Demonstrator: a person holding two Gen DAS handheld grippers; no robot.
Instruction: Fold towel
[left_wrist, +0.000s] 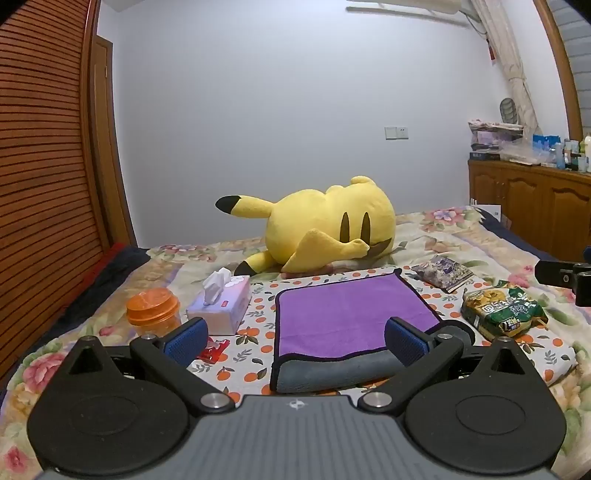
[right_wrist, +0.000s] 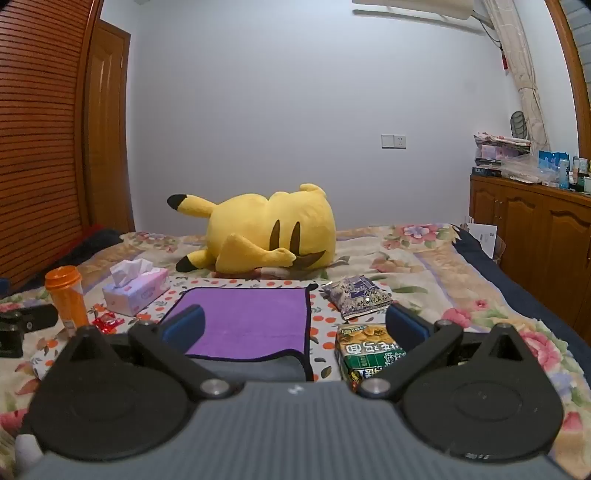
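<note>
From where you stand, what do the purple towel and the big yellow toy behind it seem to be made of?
The towel looks like soft microfibre or fleece: matte fuzzy purple face, grey underside showing where the near edge is folded over, dark stitched trim. The yellow toy looks like stuffed plush fabric: short velvety nap, rounded padded shape. Neither can be confirmed by sight alone.

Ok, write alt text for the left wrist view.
A purple towel, already folded so its grey underside shows along the near edge, lies on a floral bed in front of the open, empty left gripper. A tissue box and orange jar sit to its left, snack packets to its right, a yellow plush behind.
</note>
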